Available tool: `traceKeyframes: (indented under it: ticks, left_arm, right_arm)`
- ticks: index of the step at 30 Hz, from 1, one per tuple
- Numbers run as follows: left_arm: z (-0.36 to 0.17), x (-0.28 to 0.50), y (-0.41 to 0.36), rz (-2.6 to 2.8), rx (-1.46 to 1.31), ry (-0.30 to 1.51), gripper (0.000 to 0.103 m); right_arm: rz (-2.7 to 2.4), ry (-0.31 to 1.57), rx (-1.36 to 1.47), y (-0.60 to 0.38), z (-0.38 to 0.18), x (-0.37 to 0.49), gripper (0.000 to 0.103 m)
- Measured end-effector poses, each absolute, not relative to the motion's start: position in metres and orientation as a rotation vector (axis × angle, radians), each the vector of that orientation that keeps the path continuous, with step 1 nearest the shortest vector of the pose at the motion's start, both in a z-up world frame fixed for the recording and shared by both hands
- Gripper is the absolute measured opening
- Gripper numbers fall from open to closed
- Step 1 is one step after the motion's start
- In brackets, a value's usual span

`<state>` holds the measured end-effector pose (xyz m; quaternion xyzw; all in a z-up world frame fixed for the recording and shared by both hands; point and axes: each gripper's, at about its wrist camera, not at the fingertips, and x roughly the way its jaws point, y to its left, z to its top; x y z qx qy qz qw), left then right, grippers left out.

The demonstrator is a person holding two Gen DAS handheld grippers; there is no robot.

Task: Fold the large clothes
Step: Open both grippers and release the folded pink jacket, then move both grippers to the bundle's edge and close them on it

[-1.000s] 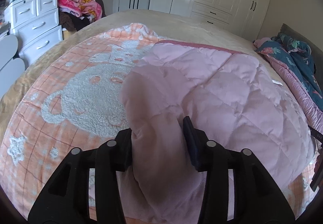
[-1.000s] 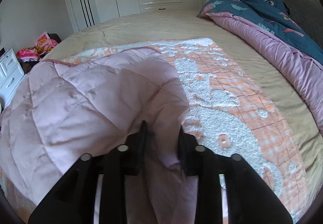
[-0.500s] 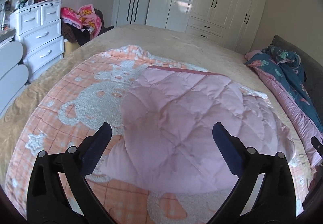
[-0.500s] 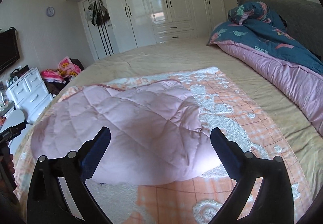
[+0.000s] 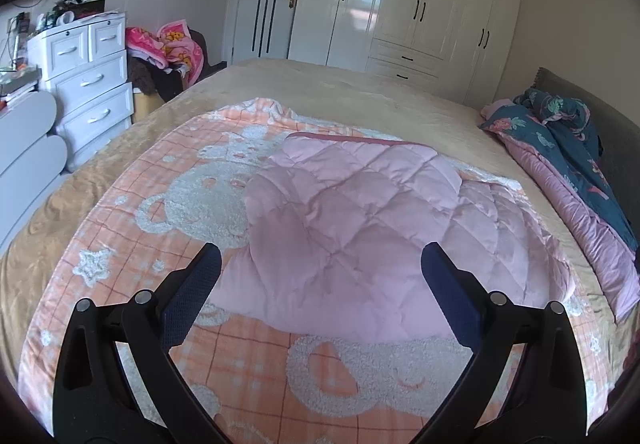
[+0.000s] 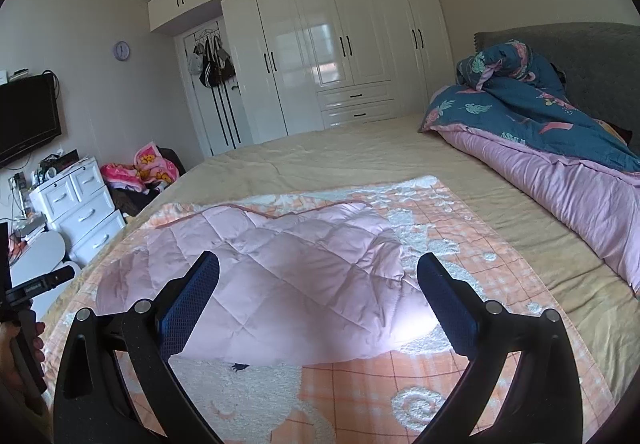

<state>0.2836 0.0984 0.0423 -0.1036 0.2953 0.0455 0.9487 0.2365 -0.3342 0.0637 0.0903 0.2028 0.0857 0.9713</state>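
Note:
A pink quilted garment (image 5: 360,228) lies folded over on an orange blanket with white bear figures (image 5: 224,360), spread on the bed. My left gripper (image 5: 318,264) stands open above the garment's near edge, with nothing between its blue pads. In the right wrist view the same garment (image 6: 280,276) lies flat ahead, and my right gripper (image 6: 318,272) is open and lifted clear of it. The other handle and a hand (image 6: 24,328) show at the left edge of the right wrist view.
A blue floral and pink duvet (image 6: 540,132) is heaped along the right side of the bed by the grey headboard. White drawers (image 5: 88,84) and a pile of pink clothes (image 5: 168,48) stand beyond the bed's left side. White wardrobes (image 6: 344,48) line the far wall.
Both grippers held folds of the pink garment a second ago. They let go, opened wide and pulled back and up. The garment now lies folded on the blanket.

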Motion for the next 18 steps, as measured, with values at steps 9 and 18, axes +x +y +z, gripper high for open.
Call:
traceKeyframes:
  ticks: [9,18]
  left_arm:
    - [0.029,0.269,0.091,0.092,-0.210,0.629,0.094]
    - [0.000,0.267,0.097,0.112,-0.239,0.700,0.094]
  right_arm:
    - [0.130,0.412,0.203,-0.342,0.056,0.224,0.099]
    - [0.072,0.462,0.254,-0.352,0.035,0.230,0.099]
